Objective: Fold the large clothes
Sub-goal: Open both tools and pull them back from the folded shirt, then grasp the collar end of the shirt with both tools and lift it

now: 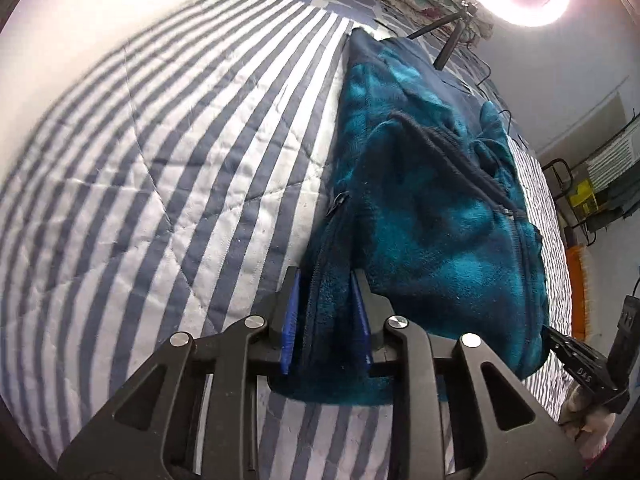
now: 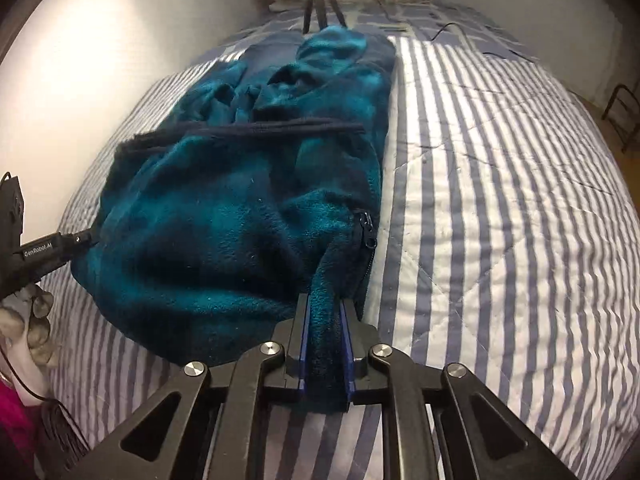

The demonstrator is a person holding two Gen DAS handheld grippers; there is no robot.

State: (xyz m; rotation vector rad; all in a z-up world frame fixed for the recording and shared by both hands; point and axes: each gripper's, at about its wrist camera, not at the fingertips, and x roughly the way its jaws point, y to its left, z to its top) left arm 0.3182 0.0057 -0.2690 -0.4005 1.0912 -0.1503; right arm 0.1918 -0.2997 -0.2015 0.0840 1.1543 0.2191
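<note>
The fleece jacket (image 1: 432,216) lies lengthwise on the striped quilt (image 1: 160,168), folded narrow. Judged step: both near corners are gripped ahead of a lengthwise fold; the next move calls for lifting both corners level and carrying them toward the far end. The left gripper (image 1: 326,312) is nearly closed, clamping the zipper-edge corner. The right gripper (image 2: 325,344) is likewise nearly closed, pinching the opposite fleece corner beside a zipper pull (image 2: 368,232).

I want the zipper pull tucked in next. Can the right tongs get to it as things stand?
Probably not yet: the right tongs are shut on the teal fleece jacket. The zipper pull lies uncovered just ahead at the jacket's edge, so the path looks free once they let go.
</note>
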